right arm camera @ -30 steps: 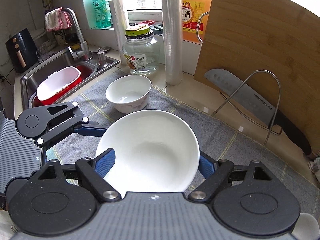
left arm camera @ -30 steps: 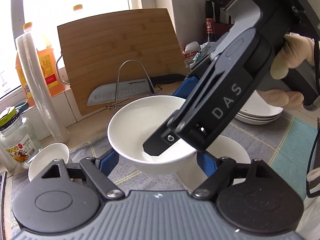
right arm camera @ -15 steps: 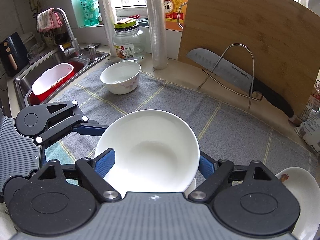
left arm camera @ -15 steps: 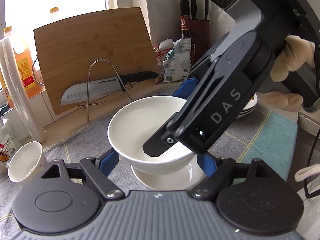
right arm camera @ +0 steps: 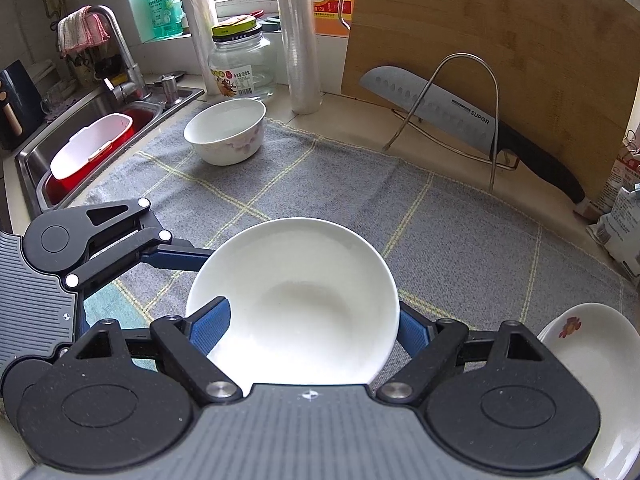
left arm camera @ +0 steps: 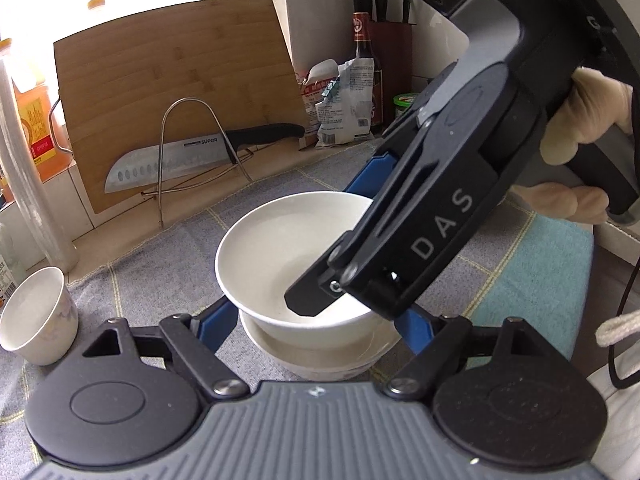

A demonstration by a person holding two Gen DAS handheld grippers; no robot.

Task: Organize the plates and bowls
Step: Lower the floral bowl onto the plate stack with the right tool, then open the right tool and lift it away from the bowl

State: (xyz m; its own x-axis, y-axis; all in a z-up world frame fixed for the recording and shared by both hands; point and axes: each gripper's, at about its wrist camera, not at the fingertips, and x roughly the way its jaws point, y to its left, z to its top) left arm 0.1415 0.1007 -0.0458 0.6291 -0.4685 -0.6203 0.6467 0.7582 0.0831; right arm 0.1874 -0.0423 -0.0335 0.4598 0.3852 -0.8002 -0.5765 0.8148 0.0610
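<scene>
Both grippers are clamped on the same white bowl (left arm camera: 288, 264), which sits in the lower middle of each frame. The left gripper (left arm camera: 316, 322) presses its blue pads against the bowl's outer wall on either side. The right gripper (right arm camera: 312, 326) has one blue pad inside the bowl and the other outside its right-hand wall; in the left wrist view its black body, lettered "DAS", slants down from the upper right with a tip inside the bowl.

Only the left wrist view shows a second bowl (left arm camera: 320, 360) directly under the held one, the two nearly nested; whether they touch cannot be told. That view also shows the person's hand (left arm camera: 580, 120) on the right gripper's handle at the upper right.

Beyond the bowl the grey checked cloth (right arm camera: 320, 176) lies bare towards the middle of the frame. A small flowered bowl (right arm camera: 226, 130) stands well apart at the upper left of the right wrist view. A plate (right arm camera: 592, 360) with a red motif lies at the lower right edge, seen in that view only, as is the sink (right arm camera: 96, 120) at the left.

At the back a knife (right arm camera: 460, 116) marked "SUPOR" leans on a wire rack (right arm camera: 460, 92) before a wooden cutting board (right arm camera: 500, 40).
</scene>
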